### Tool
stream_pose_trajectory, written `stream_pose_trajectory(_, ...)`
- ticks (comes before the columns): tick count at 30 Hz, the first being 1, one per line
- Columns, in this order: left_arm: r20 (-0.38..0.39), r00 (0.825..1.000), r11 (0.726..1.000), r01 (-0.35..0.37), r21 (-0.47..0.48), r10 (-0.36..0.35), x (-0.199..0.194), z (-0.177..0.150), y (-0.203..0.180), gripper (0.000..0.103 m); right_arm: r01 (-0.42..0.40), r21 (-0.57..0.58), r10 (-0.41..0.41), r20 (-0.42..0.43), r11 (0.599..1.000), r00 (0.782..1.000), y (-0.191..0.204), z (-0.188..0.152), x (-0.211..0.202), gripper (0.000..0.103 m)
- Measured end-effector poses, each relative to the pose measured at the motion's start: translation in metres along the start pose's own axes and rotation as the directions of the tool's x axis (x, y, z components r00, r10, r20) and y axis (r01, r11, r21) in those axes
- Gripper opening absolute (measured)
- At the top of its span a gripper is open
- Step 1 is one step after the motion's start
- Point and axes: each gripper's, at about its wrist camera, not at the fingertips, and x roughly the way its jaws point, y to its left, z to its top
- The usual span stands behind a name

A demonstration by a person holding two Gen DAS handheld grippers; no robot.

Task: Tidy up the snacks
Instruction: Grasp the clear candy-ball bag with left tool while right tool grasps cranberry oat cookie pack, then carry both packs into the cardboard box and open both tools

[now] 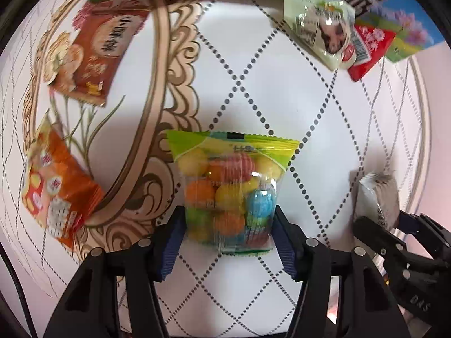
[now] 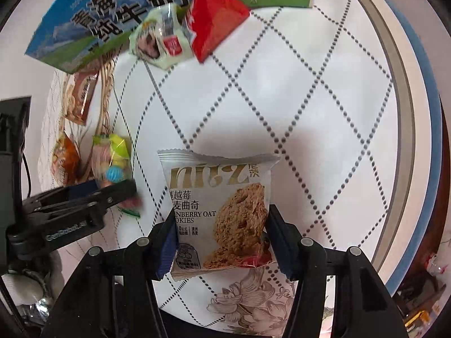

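Snacks — six packets [image 1: 229, 194], one box [image 2: 112, 14]

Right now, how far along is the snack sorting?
Nothing looks sorted yet. In hand: the left tongs are shut on the candy bag, and the right tongs on the cookie packet. Left loose on the table: the brown snack pack, orange pack, pale green pack and red pack.
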Motion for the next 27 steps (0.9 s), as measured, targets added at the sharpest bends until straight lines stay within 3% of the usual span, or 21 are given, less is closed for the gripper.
stream_pose_trajectory(5,-0.002,1.000,1.000,0.006,-0.011,-0.006,0.017,-0.003,-0.004,0.058,0.029,0.002,-0.029,0.015,1.000,0.999,0.012,0.009,0.015,0.061)
stream_pose_trajectory(11,-0.012,1.000,1.000,0.004,-0.011,-0.004,0.019,0.022,0.018,0.059,0.053,-0.009,-0.053,0.010,0.999,0.999,0.038,0.015,0.040,0.063)
stream_pose_trajectory(27,-0.008,1.000,1.000,0.005,-0.015,-0.005,0.013,0.021,0.018,0.059,0.059,-0.018,-0.058,0.014,0.998,0.998,0.034,0.014,0.045,0.063)
